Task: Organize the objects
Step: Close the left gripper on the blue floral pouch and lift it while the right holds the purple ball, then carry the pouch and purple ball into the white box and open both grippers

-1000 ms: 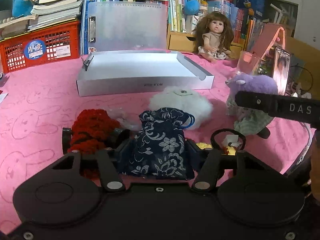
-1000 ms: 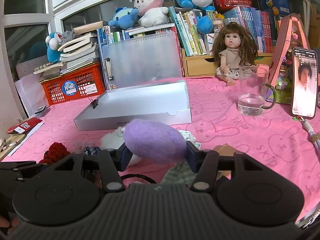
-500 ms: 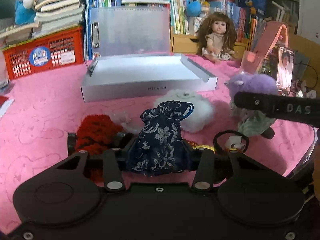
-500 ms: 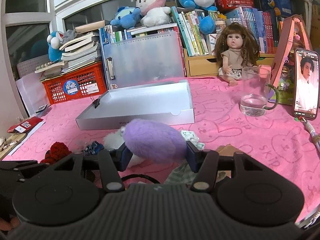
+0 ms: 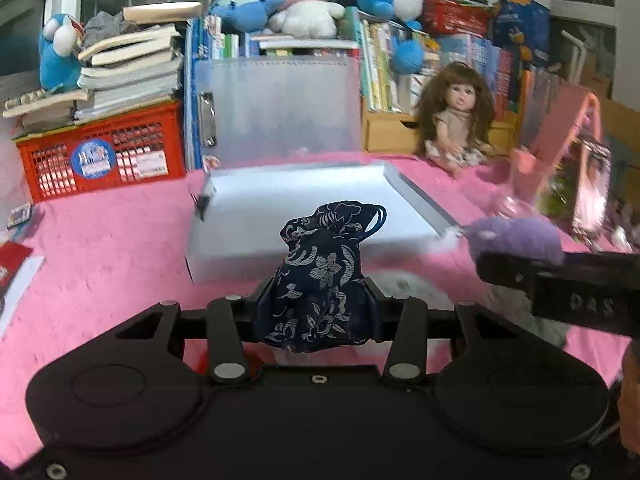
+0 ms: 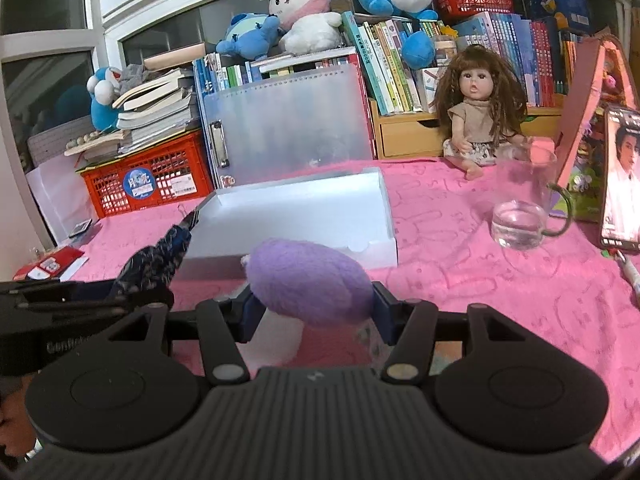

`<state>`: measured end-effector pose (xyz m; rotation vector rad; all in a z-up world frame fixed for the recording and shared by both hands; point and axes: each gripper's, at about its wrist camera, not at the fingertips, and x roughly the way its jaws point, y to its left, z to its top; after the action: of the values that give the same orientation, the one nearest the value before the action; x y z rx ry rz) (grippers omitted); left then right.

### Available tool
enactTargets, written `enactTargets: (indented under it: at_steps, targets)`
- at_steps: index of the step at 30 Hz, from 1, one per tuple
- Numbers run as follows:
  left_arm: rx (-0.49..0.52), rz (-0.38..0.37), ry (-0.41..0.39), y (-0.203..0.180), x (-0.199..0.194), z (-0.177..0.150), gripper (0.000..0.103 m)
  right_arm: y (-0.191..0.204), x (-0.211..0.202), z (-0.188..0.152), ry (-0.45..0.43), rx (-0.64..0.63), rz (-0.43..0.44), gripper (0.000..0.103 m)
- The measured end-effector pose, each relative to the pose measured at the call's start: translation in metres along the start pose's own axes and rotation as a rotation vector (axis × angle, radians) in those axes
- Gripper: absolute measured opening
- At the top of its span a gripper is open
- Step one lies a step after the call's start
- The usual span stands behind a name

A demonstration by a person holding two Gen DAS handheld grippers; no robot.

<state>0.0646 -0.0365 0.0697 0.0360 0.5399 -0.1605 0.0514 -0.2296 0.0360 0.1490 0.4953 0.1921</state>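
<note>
Left gripper (image 5: 318, 310) pinches soft floral cloth pouch (image 5: 326, 272).

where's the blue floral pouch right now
The blue floral pouch is pinched in the left gripper, held up in front of the near edge of the grey tray, left of the purple plush.

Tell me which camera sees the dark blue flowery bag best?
The left wrist view. There the blue flowery bag sits front and centre, pinched in the left hand-held gripper, with its flowers and cord loop visible. The right wrist view catches the bag only side-on at the left edge, as a narrow strip partly hidden behind the gripper holding it.
</note>
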Motion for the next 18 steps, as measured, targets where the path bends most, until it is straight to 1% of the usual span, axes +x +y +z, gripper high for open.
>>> enactTargets:
  at_steps: [4, 8, 12, 18]
  targets:
    - [-0.019, 0.013, -0.015, 0.011, 0.017, 0.027, 0.043, 0.005, 0.011, 0.021, -0.020, -0.025, -0.004, 0.059]
    - [-0.061, 0.003, 0.015, 0.022, 0.041, 0.048, 0.043, 0.005, 0.029, 0.043, -0.023, -0.029, 0.004, 0.059]
    - [-0.082, 0.012, 0.040, 0.031, 0.066, 0.059, 0.043, -0.001, 0.052, 0.059, 0.003, -0.006, 0.019, 0.059]
    - [-0.086, 0.043, 0.057, 0.037, 0.101, 0.071, 0.043, -0.009, 0.084, 0.073, 0.041, 0.012, 0.026, 0.059]
